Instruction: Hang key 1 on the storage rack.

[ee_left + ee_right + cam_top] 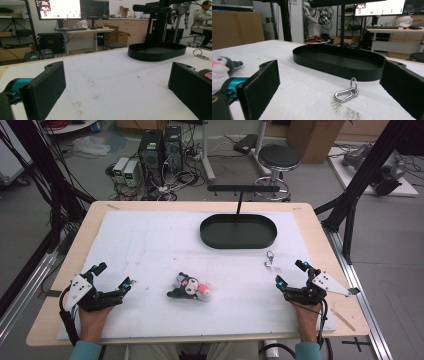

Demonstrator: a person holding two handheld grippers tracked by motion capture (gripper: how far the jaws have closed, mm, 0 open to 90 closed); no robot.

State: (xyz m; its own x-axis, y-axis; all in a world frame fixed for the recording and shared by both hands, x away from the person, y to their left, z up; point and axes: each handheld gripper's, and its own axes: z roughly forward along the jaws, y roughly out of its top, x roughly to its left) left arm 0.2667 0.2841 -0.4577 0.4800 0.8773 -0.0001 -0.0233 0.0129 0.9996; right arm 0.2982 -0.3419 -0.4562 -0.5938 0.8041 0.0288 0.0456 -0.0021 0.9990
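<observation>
A small plush toy (190, 288) in black, white and pink lies on the white mat near the table's front middle; its edge shows in the right gripper view (223, 68) and the left gripper view (207, 73). A silver carabiner clip with a ring (270, 259) (346, 93) lies in front of the black oval tray (238, 231) (337, 61) (157, 51). My left gripper (116, 276) (115, 87) rests open at the front left, nothing between its jaws. At the front right my right gripper (291, 273) (329, 87) stands open, with the clip on the mat just ahead of it.
A black T-shaped stand (243, 189) rises from the tray. The white mat (150, 245) covers most of the wooden table (320, 235). Behind the table are a stool (279, 157), computers and cables on the floor; black frame posts (357, 180) flank the right side.
</observation>
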